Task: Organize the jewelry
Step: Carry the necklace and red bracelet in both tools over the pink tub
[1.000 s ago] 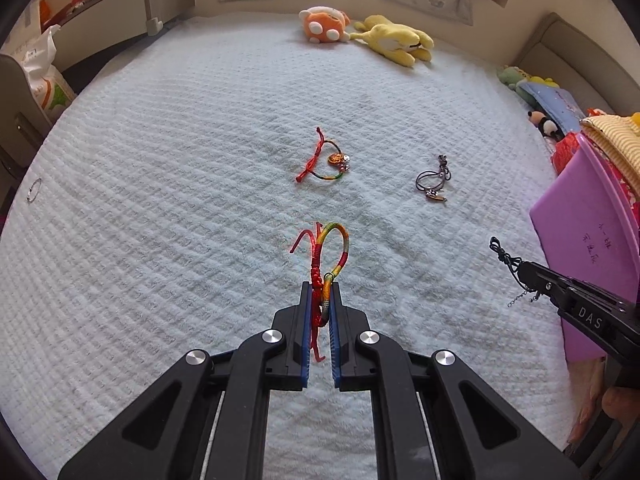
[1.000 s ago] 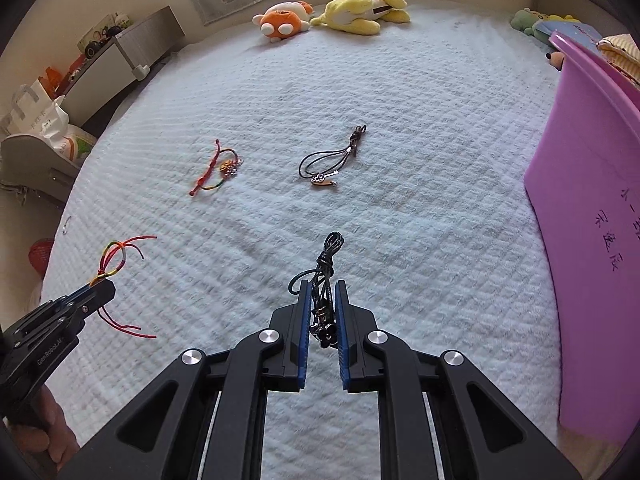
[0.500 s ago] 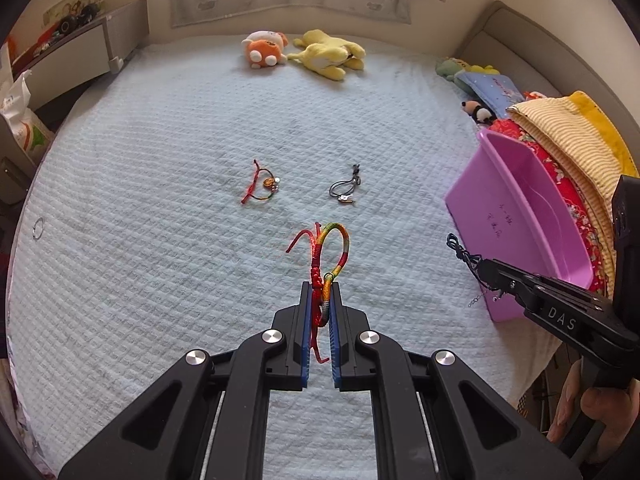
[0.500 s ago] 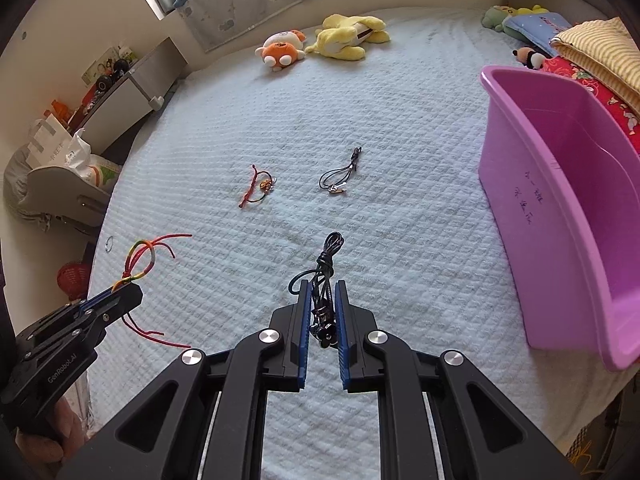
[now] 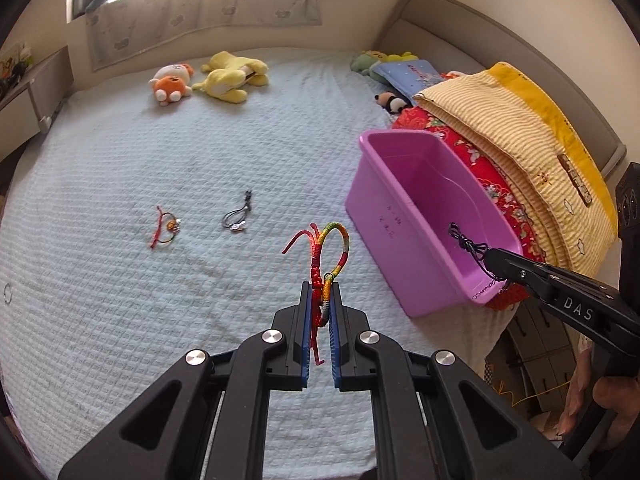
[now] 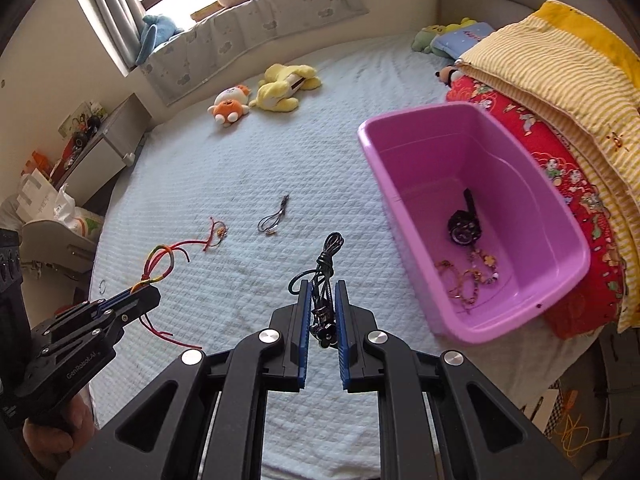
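My left gripper (image 5: 320,292) is shut on a rainbow braided bracelet (image 5: 334,248) with red cords, held above the bed; it also shows in the right wrist view (image 6: 160,258). My right gripper (image 6: 323,288) is shut on a black cord necklace (image 6: 326,264) with a chain; in the left wrist view it (image 5: 490,254) hangs over the near end of the purple bin (image 5: 400,220). The bin (image 6: 404,184) holds a black watch (image 6: 464,226) and gold jewelry (image 6: 468,276). A red bracelet (image 5: 166,226) and a dark cord pendant (image 5: 238,218) lie on the bed.
The pale blue quilted bedspread (image 5: 120,184) carries plush toys (image 5: 208,78) at the far end. Folded yellow and red blankets (image 5: 516,132) are stacked to the right of the bin. A small ring (image 5: 7,292) lies near the left edge. A nightstand (image 6: 104,148) stands at left.
Both grippers have risen and swung right with their jewelry still held. The purple bin has come fully into view, and the right gripper now hangs over its near end.
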The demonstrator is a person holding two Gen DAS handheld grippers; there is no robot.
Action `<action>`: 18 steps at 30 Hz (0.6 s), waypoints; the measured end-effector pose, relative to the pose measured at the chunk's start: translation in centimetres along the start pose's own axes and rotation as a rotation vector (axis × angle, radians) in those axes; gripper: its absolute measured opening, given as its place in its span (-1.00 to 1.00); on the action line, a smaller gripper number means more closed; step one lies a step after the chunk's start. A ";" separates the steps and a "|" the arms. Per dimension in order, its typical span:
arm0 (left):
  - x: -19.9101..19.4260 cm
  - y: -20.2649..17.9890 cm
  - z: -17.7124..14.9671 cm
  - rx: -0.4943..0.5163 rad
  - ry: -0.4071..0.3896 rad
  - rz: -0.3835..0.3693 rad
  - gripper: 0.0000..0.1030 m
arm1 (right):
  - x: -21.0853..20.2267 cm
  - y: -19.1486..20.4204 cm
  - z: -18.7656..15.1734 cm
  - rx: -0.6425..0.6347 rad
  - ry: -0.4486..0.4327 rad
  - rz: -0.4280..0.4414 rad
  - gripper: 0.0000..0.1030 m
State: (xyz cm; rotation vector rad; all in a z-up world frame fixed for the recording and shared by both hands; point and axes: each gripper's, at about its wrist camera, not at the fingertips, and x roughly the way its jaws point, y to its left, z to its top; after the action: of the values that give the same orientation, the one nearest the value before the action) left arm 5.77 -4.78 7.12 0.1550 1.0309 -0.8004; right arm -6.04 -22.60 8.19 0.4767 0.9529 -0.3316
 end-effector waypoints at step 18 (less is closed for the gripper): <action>8.9 -16.9 6.0 -0.117 0.031 0.112 -0.84 | 1.5 -18.7 8.4 -0.080 0.063 0.103 -0.77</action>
State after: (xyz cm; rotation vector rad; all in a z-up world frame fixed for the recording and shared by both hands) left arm 1.29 -24.28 7.18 0.1241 1.0857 -0.6362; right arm -8.19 -43.01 6.49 0.4629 0.9957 -0.1855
